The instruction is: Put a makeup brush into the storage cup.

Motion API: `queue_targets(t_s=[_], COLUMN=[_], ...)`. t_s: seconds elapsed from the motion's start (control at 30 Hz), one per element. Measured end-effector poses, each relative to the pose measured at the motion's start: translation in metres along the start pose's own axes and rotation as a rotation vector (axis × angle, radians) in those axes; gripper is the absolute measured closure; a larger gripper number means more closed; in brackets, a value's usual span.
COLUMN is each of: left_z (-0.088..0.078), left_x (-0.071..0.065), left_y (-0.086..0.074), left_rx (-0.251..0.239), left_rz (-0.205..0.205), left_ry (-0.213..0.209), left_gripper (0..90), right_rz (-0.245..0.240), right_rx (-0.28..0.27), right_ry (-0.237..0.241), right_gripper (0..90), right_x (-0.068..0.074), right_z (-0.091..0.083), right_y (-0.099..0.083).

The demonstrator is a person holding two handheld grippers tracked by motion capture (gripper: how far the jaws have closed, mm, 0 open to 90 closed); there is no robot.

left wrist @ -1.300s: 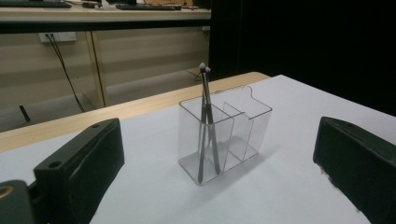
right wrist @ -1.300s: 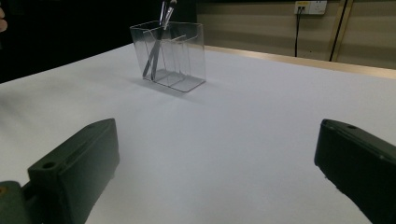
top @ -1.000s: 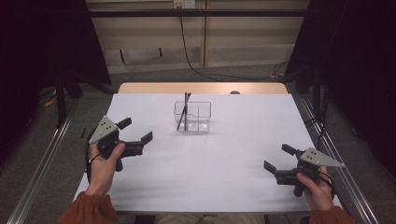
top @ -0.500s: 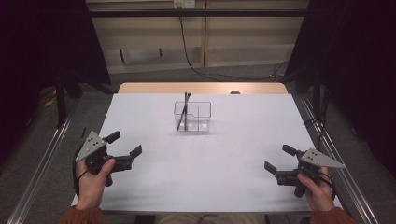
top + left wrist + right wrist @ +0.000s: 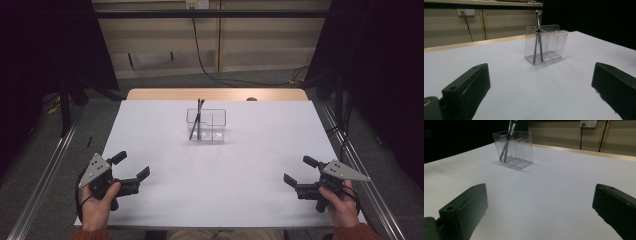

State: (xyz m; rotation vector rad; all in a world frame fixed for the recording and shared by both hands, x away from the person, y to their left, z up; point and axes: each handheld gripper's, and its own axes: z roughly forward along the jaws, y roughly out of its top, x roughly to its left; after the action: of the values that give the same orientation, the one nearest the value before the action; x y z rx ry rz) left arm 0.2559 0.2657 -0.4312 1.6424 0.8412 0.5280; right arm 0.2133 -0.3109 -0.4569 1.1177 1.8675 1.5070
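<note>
A clear plastic holder [image 5: 212,125] with divided compartments stands on the white table [image 5: 240,170], past its middle. Two dark slim sticks, pens or brushes, [image 5: 196,120] lean upright in its left compartment. My left gripper [image 5: 131,165] rests near the table's front left corner, open and empty, pointing toward the centre. In the left gripper view the holder [image 5: 551,42] and the sticks [image 5: 537,37] lie far ahead of my left gripper [image 5: 541,80]. My right gripper [image 5: 300,170] sits open and empty at the front right. Its own view shows the holder [image 5: 520,148] well beyond my right gripper [image 5: 540,197].
A wooden strip [image 5: 215,94] borders the table's far edge. Metal rails [image 5: 45,175] run along both sides. A black cable [image 5: 210,60] hangs from a wall socket behind the table, with dark curtains to the left and right.
My left gripper has drawn back from mid-left of the table toward the front left corner. The right gripper has stayed put.
</note>
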Motion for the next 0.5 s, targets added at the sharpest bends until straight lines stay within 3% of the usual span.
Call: queue_targets(t_s=[0.07,0.33,0.5], left_z=[-0.0015,-0.0006,-0.0037], left_x=[-0.0003,-0.0029,-0.0043], left_y=[-0.0019,-0.0103,-0.01], left_rx=[0.005,0.039,0.03], left_rz=[0.014,0.018,0.018], left_ry=[0.023,0.005,0.001], left_gripper=[1.9,2.4,2.9], right_rz=[0.001,0.007,-0.004], right_rx=[-0.002,-0.017,-0.013], right_ry=[0.001,-0.004,-0.002], right_gripper=[0.0,0.0,0.0], right_x=[-0.0001,-0.0018,-0.0013], right_z=[-0.0003,-0.0037,-0.0039], right_y=[0.0001,0.0006,0.0002])
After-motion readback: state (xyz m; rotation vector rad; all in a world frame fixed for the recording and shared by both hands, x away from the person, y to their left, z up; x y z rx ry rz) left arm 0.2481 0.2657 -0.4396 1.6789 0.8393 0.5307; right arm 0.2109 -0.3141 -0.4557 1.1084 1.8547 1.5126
